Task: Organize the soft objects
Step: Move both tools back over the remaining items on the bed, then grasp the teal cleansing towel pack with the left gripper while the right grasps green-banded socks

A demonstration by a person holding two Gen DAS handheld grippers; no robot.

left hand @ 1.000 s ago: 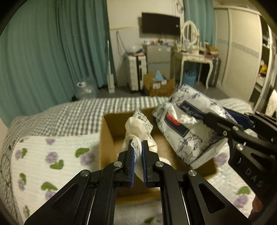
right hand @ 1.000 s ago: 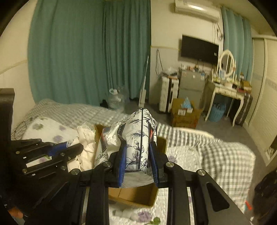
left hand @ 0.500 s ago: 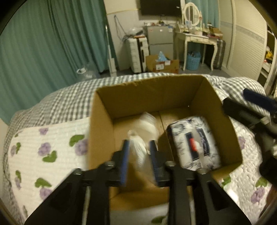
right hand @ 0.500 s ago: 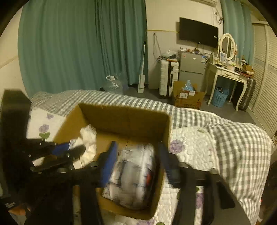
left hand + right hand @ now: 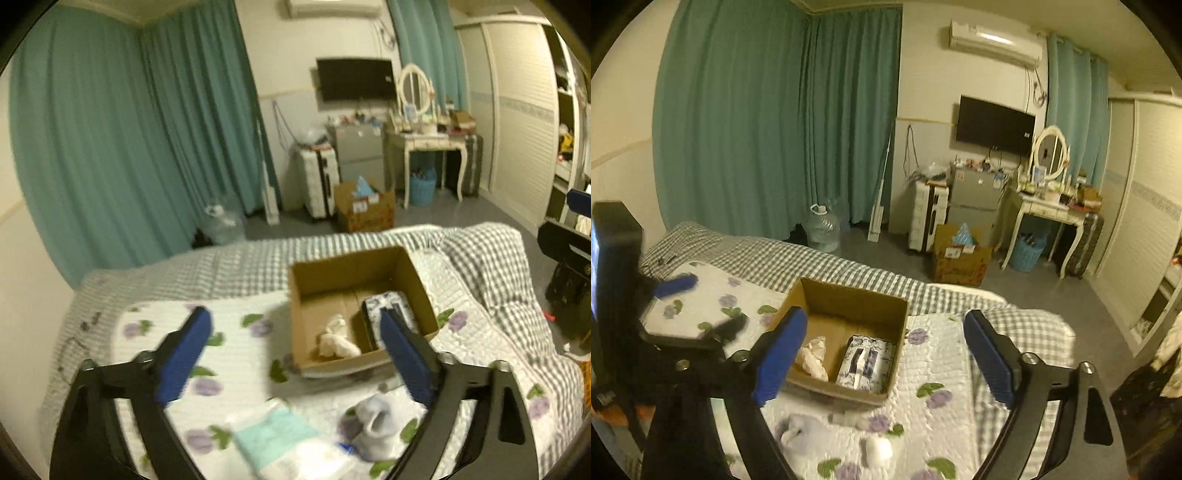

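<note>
Both grippers stood empty and raised clear of the cardboard box (image 5: pixel 360 306): the left gripper (image 5: pixel 295 354) had its jaws spread wide, and the right gripper (image 5: pixel 884 354) likewise. One second earlier each had been clamped on an item above the box; half a second earlier the jaws were parting inside it. The white lace cloth (image 5: pixel 338 338) now lay crumpled in the box's near-left part, and the floral tissue pack (image 5: pixel 864 360) lay flat along its right wall, the two just beside each other. In my judgement, two of the soft objects are therefore stowed and the release step is complete. Outstanding items remained on the quilt (image 5: pixel 236 354) in front of the box: a pale lilac sock (image 5: pixel 376 424), a teal-and-white folded pack (image 5: pixel 280 439), and a small white roll (image 5: pixel 877 448). The box's back half remained bare, so room for further items appeared adequate. Its walls stood upright with the opening unobstructed. The quilt to the left of the box was open, giving free approach; the quilt's edge fell away on the box's right.
</note>
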